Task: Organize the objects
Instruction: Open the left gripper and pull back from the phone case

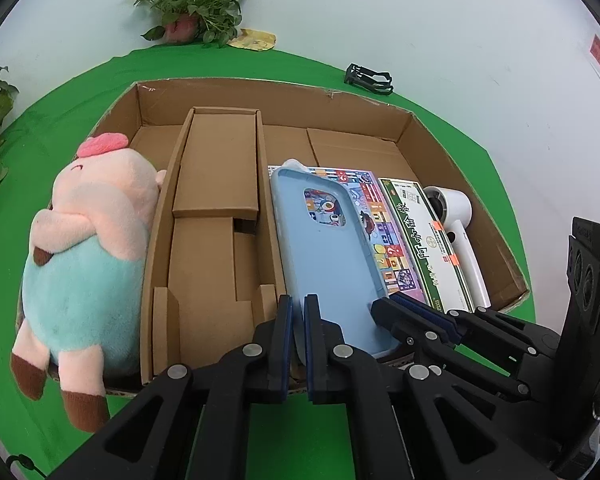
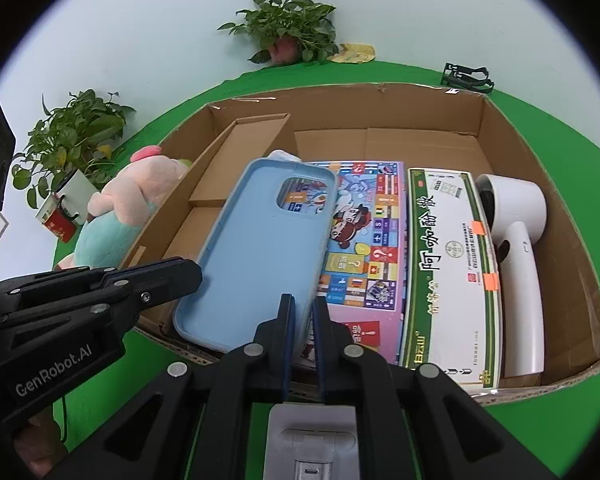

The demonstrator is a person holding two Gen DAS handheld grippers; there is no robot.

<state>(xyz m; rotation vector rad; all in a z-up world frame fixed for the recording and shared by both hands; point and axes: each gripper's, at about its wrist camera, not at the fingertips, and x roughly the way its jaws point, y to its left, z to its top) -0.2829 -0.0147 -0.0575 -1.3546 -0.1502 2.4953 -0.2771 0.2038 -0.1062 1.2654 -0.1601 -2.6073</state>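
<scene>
Left wrist view: blue phone case (image 1: 324, 252), hollow side up, lay tilted over a colourful board-game box (image 1: 374, 220) inside a shallow cardboard box (image 1: 496, 216) on the green counter (image 1: 60, 120). Left claw (image 1: 299, 312) was pinched on the case's near left edge; right claw (image 1: 384, 312) reached in from the right, its tips at the case's near right edge. Same box held: plush pig (image 1: 88, 248) at far left, a cardboard insert (image 1: 216, 208) beside it, a green-and-white carton with Chinese lettering (image 1: 424, 240), and a white hair dryer (image 1: 460, 232) along the right wall.

Right wrist view: right claw (image 2: 303, 312) was closed on the case's (image 2: 260, 248) lower right edge; left claw (image 2: 188, 274) met its left edge. Potted plants (image 2: 292, 28) stood on the counter by the wall.
</scene>
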